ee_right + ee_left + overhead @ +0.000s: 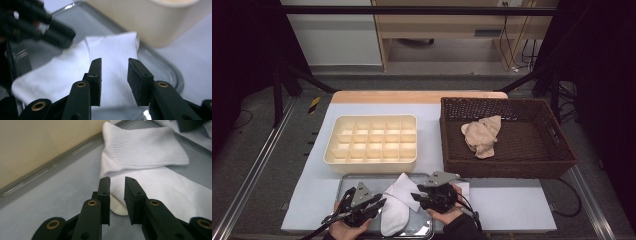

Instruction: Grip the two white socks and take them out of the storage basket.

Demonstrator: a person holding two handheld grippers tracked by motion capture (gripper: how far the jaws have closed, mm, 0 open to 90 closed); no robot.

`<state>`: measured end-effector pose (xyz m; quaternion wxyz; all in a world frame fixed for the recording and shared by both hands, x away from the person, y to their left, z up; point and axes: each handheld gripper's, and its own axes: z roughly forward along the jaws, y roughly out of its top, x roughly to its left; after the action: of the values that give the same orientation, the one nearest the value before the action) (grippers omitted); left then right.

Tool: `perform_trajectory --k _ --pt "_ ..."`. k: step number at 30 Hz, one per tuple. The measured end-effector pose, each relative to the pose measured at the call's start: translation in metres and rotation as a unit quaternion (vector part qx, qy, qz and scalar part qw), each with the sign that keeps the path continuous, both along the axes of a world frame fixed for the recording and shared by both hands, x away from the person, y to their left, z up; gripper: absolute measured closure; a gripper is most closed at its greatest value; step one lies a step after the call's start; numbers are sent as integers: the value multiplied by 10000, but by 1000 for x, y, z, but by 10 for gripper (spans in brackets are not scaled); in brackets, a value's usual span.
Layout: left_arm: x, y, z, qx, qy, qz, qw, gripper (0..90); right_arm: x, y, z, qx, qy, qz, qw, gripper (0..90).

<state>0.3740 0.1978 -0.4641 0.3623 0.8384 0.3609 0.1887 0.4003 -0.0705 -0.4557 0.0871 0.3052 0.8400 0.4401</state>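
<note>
The white sock (pixel 396 207) lies folded on the metal tray (pixel 343 186) at the worktop's near edge, its ribbed cuff doubled back over the foot part; in the left gripper view the sock (pixel 147 165) shows that fold clearly, and the toe end sits just beyond the fingers. It looks light, soft and limp, so it should sag and unfold if lifted by one layer alone; the knit gives good friction and nothing about it is fragile. The thick ribbed cuff, or the fold line where both layers stack, seems the best place to pinch. The left gripper (pixel 373 204) hovers at the sock's left side with its fingers (pixel 105 192) slightly apart and nothing between them. The right gripper (pixel 422 196) is over the cuff from the right, fingers (pixel 96 75) spread above the cloth without pressing it; the sock (pixel 112 52) lies under the gap. Behind the tray stands the cream divided box (pixel 372 142), and at the worktop's right side a wicker basket (pixel 557 150) holds a beige sock (pixel 482 136).
</note>
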Motion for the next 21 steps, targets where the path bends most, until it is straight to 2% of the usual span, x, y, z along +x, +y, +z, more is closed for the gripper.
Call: perform_trajectory --k 4,9,12,14,16,19,21 --pt "3 0 -2 25 -43 123 9999 749 -5 -7 -16 -199 45 -13 9998 609" --pt "7 1 -4 8 -53 203 9998 770 -1 -9 -15 -3 32 -96 9999 593" --pt "9 0 -7 37 4 215 9998 795 -4 -3 -20 -210 64 50 9997 598" --pt "10 -1 -8 63 34 204 9998 813 -5 1 -23 -325 -63 92 9994 640" --pt "10 -1 -9 46 29 192 9998 829 -6 3 -23 -471 -179 69 9987 736" --pt "11 -1 -9 56 20 184 9998 844 -6 4 -22 -490 -87 99 9987 828" --pt "11 -1 -9 60 13 189 9998 848 -5 5 -20 -519 -12 116 9986 854"
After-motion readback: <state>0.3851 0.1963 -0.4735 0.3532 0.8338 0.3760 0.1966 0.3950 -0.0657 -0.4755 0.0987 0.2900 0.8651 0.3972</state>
